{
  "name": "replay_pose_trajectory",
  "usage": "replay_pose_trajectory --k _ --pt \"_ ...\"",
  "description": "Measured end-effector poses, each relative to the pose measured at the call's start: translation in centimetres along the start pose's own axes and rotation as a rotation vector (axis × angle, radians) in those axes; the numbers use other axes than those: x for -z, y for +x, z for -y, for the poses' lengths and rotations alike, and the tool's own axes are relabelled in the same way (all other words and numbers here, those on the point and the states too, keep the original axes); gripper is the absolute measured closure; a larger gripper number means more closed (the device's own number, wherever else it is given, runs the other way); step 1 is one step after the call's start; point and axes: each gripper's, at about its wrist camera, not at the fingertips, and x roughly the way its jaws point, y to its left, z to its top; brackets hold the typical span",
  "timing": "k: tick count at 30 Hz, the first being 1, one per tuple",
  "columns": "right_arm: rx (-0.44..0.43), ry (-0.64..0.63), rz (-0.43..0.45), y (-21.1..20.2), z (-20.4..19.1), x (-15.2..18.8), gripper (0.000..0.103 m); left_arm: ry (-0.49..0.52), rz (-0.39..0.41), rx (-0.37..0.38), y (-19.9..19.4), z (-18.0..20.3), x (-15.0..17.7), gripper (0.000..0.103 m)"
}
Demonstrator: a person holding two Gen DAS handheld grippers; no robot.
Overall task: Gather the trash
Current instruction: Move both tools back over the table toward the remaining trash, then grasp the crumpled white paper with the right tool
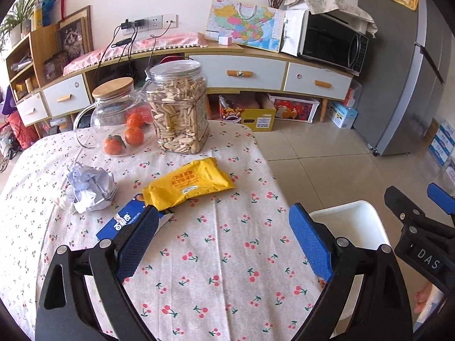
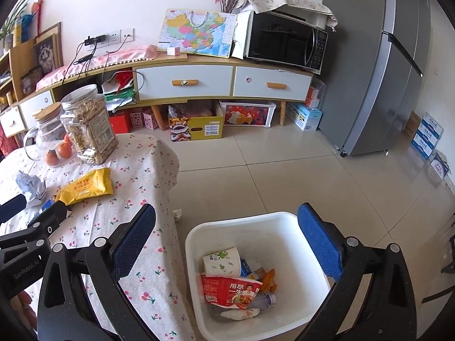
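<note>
On the cherry-print tablecloth lie a yellow snack packet (image 1: 189, 183), a crumpled white paper ball (image 1: 89, 189) and a blue snack box (image 1: 128, 221) half under the left finger. My left gripper (image 1: 223, 241) hovers open over the cloth, nothing between its blue pads. My right gripper (image 2: 227, 238) is open above the white trash bin (image 2: 199, 234) on the floor beside the table. In the bin lie a red wrapper (image 2: 231, 288), a printed paper cup (image 2: 221, 261) and a plastic bottle (image 2: 241, 312). The yellow packet (image 2: 85, 186) and paper ball (image 2: 31, 186) also show at left.
A jar of biscuit sticks (image 1: 179, 108) and a glass pitcher (image 1: 119, 108) with oranges (image 1: 133, 135) stand at the table's far side. A small paper scrap (image 2: 177, 214) lies on the tiled floor by the table. Beyond are a sideboard (image 2: 227, 81), microwave (image 2: 284, 42) and fridge (image 2: 378, 71).
</note>
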Motion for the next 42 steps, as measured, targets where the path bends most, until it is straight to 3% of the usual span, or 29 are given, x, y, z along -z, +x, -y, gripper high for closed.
replay_pose_trajectory --k 29,35,42 --pt "-0.213 -0.234 0.027 -1.6 -17.6 -0.4 0.007 -0.233 -0.015 -0.197 -3.5 -18.2 3.4 0.013" --pt "-0.292 -0.29 0.026 -1.4 -21.1 -0.5 0.007 -0.251 -0.037 -0.251 -3.7 -21.3 4.5 0.013" --pt "-0.451 -0.364 0.015 -0.6 -25.9 -0.6 0.007 -0.315 -0.052 -0.302 -4.9 -25.8 5.5 0.013"
